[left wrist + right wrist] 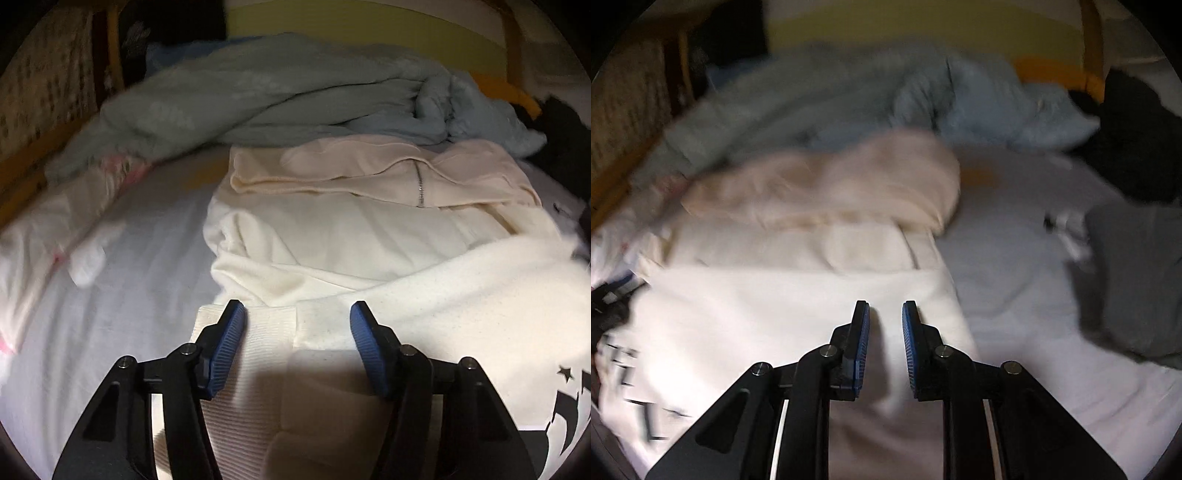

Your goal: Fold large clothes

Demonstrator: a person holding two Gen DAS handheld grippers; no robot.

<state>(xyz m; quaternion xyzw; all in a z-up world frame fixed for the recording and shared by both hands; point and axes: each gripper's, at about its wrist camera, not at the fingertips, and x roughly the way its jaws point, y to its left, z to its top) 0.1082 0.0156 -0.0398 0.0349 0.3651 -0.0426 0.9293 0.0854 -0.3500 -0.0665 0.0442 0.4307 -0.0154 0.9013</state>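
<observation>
While I hold both tools over the bed: white sweatshirt (461, 295) lies spread on the bedsheet (129, 295).
Left gripper (297, 314): I see it spread wide, its pads astride the sweatshirt's ribbed cuff (266, 332), pinching nothing.
Right gripper (885, 314): narrow gap, nothing between the pads, above the sweatshirt's right edge.
Beige zip jacket (369, 173): folded, just beyond the sweatshirt.
Blue blanket (258, 99): heaped beyond the sweatshirt, behind the jacket.

Rumpled pale-blue blanket (280, 92) on white bedsheet (122, 288)
</observation>
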